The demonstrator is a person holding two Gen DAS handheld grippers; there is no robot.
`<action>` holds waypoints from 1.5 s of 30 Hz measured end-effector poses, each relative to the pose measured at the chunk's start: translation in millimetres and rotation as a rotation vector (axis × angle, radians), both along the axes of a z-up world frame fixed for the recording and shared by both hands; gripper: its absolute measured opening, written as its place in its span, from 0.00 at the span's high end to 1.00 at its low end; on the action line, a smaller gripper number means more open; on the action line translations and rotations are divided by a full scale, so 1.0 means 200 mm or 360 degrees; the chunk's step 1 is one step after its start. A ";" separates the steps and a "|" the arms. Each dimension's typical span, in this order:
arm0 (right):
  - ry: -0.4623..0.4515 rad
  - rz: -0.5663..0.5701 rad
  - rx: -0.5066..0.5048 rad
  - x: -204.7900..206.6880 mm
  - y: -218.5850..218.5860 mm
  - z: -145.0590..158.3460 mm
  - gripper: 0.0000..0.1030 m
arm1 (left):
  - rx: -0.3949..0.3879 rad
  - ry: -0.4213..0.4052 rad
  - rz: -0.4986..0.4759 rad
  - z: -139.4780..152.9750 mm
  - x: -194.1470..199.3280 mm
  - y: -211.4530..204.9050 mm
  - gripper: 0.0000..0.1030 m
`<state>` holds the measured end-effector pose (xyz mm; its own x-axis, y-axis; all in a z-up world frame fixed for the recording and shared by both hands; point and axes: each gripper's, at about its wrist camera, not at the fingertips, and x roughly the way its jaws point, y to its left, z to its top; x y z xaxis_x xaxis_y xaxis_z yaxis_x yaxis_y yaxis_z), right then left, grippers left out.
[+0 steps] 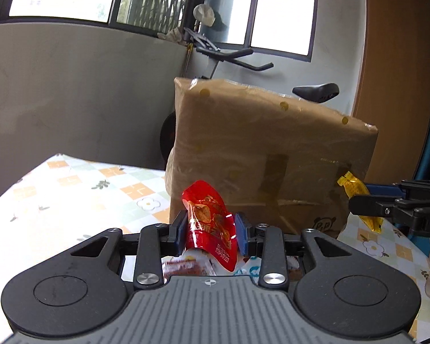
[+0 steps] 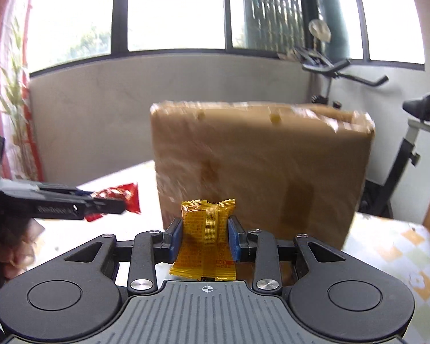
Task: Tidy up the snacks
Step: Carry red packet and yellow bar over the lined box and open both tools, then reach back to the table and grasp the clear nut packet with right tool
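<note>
In the left wrist view, the left gripper [image 1: 210, 230] is clamped on a red snack packet [image 1: 210, 223], which stands up between the blue pads and is lifted clear of the table [image 1: 71, 189]. The packet hangs just in front of the big cardboard box [image 1: 272, 154], toward the box's left lower corner. More wrapped snacks [image 1: 186, 266] lie under the gripper, partly hidden. To the right of the box, the right gripper [image 1: 367, 203] comes in from the side with a yellow snack packet [image 1: 358, 197] pinched in it.

In the right wrist view, the right gripper [image 2: 205, 236] is closed on the yellow snack packet [image 2: 206, 240], held upright and directly in front of the cardboard box [image 2: 261, 172]. Left of the box, the left gripper [image 2: 106, 205] carries the red snack packet [image 2: 120, 197].

Both packets look picked up and in transit, so the step in hand seems to be carrying. The next move calls for finding where each belongs and lowering it there; no sorting container is visible.

The table wears a checked cloth with flowers. Behind the box are a grey wall, wide windows and an exercise bike [image 2: 410, 132].
</note>
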<state>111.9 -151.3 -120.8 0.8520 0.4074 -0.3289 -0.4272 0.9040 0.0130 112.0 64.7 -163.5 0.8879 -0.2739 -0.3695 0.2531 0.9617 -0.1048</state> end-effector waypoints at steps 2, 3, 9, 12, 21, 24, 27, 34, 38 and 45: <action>-0.0072 0.0020 0.0021 0.02 0.01 0.10 0.71 | 0.0000 -0.0076 -0.0019 0.09 0.00 0.00 0.64; -0.0108 0.0023 0.0029 0.04 0.00 0.16 0.71 | -0.0002 -0.0118 -0.0027 0.13 0.01 -0.01 0.63; -0.0176 -0.0057 0.0083 0.27 -0.06 0.41 0.71 | -0.0024 -0.0318 -0.0088 0.44 0.17 -0.06 0.62; -0.0116 -0.0127 0.0092 0.44 -0.08 0.45 0.71 | -0.0056 -0.0318 -0.0107 0.54 0.30 -0.11 0.62; 0.0078 -0.0253 0.0054 0.77 -0.03 0.35 0.71 | 0.0000 -0.0185 -0.0089 0.53 0.66 -0.22 0.61; 0.0114 -0.0287 0.0032 0.81 -0.02 0.32 0.70 | 0.0055 -0.0148 -0.0079 0.50 0.70 -0.21 0.51; 0.0119 -0.0307 0.0018 0.80 -0.02 0.29 0.67 | 0.0058 -0.0125 -0.0047 0.48 0.72 -0.18 0.39; 0.0074 -0.0335 0.0063 0.71 -0.09 0.29 0.54 | 0.0030 -0.0113 -0.0008 0.48 0.67 -0.10 0.17; 0.0035 -0.0338 0.0104 0.62 -0.13 0.31 0.52 | 0.0016 -0.0121 0.0008 0.49 0.62 -0.05 0.15; -0.0026 -0.0333 0.0124 0.44 -0.16 0.33 0.52 | -0.0011 -0.0125 0.0024 0.47 0.48 0.04 0.14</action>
<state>199.1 -184.2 -54.7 0.9255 0.2450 -0.2889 -0.2313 0.9695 0.0812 207.8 73.6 -70.2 0.9181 -0.2628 -0.2967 0.2465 0.9648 -0.0918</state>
